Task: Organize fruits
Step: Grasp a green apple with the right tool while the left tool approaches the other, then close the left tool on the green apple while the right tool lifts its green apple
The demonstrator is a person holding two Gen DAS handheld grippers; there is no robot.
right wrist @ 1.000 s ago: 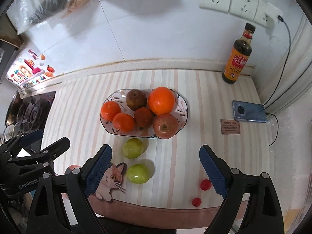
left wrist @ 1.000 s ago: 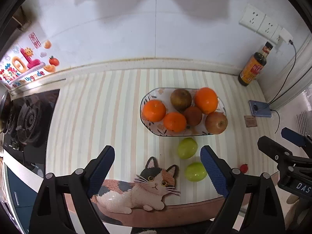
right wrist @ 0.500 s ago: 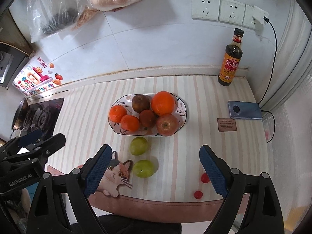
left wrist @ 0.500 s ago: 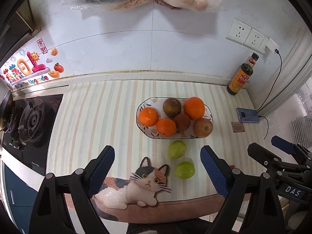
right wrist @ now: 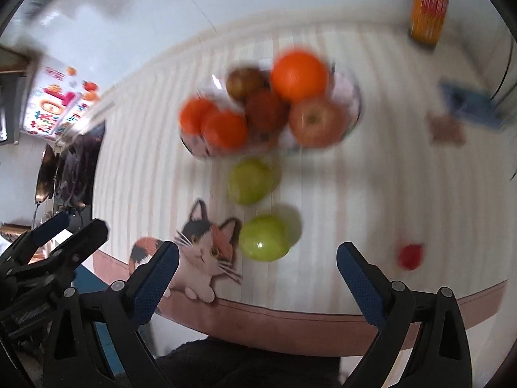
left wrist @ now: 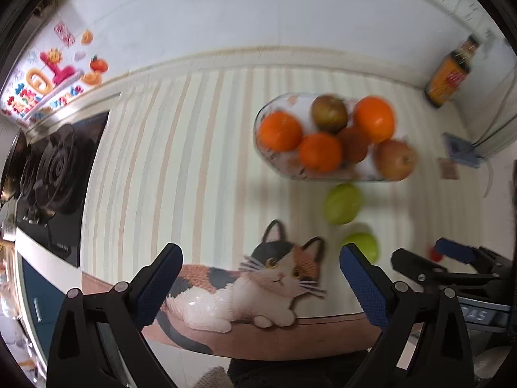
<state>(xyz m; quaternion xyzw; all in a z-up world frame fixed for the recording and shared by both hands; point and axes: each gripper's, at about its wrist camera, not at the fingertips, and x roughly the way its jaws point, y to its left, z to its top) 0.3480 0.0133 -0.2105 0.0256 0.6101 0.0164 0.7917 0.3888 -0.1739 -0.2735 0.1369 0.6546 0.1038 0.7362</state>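
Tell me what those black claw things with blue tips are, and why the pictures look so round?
Those are two grabbing tools that a person holds, one in each hand. Each carries a wide-angle camera, which bends the picture round. One picture looks along the left gripper, the other along the right gripper. Both jaws stand open and hold nothing. On the striped counter sits a plate of oranges and apples. Two green fruits lie beside it, near a cat picture.

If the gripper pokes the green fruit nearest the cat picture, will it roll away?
Probably. The green fruit looks round and sits loose on the flat striped mat, so a push would likely roll it. Its skin shows a shiny highlight, so it may be a bit slippery. The right gripper, jaws wide, looks open enough to fit around it.
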